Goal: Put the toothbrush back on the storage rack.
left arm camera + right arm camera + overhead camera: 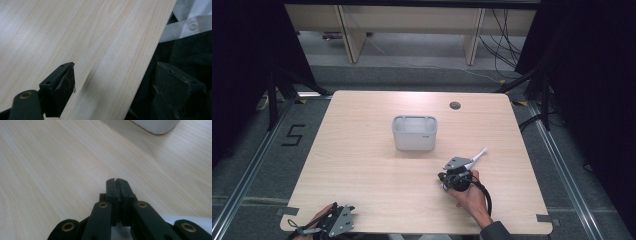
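Forearms enter from the near edge of the pale wooden surface (377, 165), each hand carrying a set of black tongs. At the near left corner we note the left tongs (334, 222) resting low by the edge; in the left gripper view (112, 87) their jaws stand wide apart with nothing between them, one over the wood, the other past the edge in front of the person's dark clothing and white shirt.

Further in, right of centre, the right tongs (455, 176) sit in the person's right hand (472, 197), a grey three-cornered plate on top. In the right gripper view (117, 181) the jaws are clenched, pad against pad, just above bare wood. Whether anything thin is pinched between them we cannot tell.

Just beyond them lies a slim white plastic stick-like object (478, 156), slanting away to the right; its near end meets the right tongs' head in the high view, and we cannot tell whether it is held or merely beside them.

Beyond, near the middle of the surface, stands a light grey rectangular plastic container (414, 132), upright, well apart from both tongs. A small round grommet hole (455, 105) sits toward the far edge.
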The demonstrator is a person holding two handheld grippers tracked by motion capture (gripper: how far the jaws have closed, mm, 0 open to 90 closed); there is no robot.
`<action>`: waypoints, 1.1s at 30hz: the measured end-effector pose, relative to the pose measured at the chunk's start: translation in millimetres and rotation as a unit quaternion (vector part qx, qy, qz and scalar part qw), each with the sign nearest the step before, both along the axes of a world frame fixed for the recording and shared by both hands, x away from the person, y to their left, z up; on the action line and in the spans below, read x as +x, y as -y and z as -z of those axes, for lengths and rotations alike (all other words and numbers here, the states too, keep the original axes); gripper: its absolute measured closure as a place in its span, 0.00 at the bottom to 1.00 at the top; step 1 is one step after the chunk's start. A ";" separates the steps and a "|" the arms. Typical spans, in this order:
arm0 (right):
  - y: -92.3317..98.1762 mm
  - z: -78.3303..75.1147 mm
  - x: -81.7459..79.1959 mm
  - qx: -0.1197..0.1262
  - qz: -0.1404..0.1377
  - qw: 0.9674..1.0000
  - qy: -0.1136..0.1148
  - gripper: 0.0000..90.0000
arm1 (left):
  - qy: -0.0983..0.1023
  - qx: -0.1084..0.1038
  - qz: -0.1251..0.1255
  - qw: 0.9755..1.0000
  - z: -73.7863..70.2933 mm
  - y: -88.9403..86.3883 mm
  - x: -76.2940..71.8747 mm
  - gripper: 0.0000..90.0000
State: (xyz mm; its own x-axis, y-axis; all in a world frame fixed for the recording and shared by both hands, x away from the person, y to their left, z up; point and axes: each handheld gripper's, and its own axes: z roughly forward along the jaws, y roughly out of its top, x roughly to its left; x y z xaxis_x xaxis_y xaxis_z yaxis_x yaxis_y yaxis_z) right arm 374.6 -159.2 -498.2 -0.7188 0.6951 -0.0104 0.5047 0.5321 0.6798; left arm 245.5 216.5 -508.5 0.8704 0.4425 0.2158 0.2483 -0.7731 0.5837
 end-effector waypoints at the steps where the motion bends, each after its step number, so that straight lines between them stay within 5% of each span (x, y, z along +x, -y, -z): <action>1: 0.9 0.0 -0.9 0.000 0.003 1.000 0.001 0.98 | 0.000 0.000 0.000 1.000 0.1 -0.1 0.1 0.18; 10: 9.6 2.9 -7.7 0.007 0.004 1.000 -0.002 0.98 | 0.001 0.000 -0.001 1.000 -0.2 -0.2 0.1 0.18; 13: 14.8 0.0 -14.6 0.007 0.007 1.000 -0.022 0.98 | 0.001 0.000 0.000 1.000 -0.3 -0.1 -0.1 0.18; 14: 16.4 1.0 -15.3 0.007 0.005 1.000 -0.016 0.98 | -0.014 0.008 0.007 1.000 -2.6 -1.0 0.7 0.18; 16: 19.0 1.1 -18.9 0.006 0.009 1.000 -0.023 0.98 | 0.008 0.008 -0.005 1.000 -0.8 0.0 -0.3 0.18; 20: 26.3 0.4 -23.1 0.014 0.021 0.999 -0.028 0.97 | 0.007 0.007 -0.006 1.000 -0.7 0.3 -0.8 0.18; 23: 31.6 1.2 -23.4 0.013 0.017 1.000 -0.009 0.97 | 0.007 0.007 -0.005 1.000 -0.7 0.2 -0.5 0.18; 25: 34.5 -1.4 -26.5 0.010 0.025 0.999 -0.029 0.97 | 0.007 0.006 -0.005 1.000 -0.8 0.1 -0.5 0.18; 33: 46.9 -2.1 -30.6 0.010 0.022 1.000 -0.019 0.97 | 0.000 0.004 -0.001 1.000 -0.6 0.0 0.1 0.18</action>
State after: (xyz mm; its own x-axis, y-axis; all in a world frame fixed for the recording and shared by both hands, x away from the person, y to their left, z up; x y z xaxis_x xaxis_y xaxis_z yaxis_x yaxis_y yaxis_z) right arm 344.0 -206.0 -496.1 -0.6869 0.7261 0.0308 0.5533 0.4949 0.6700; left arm 245.5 216.5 -508.0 0.8696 0.4421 0.2200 0.2490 -0.7773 0.5777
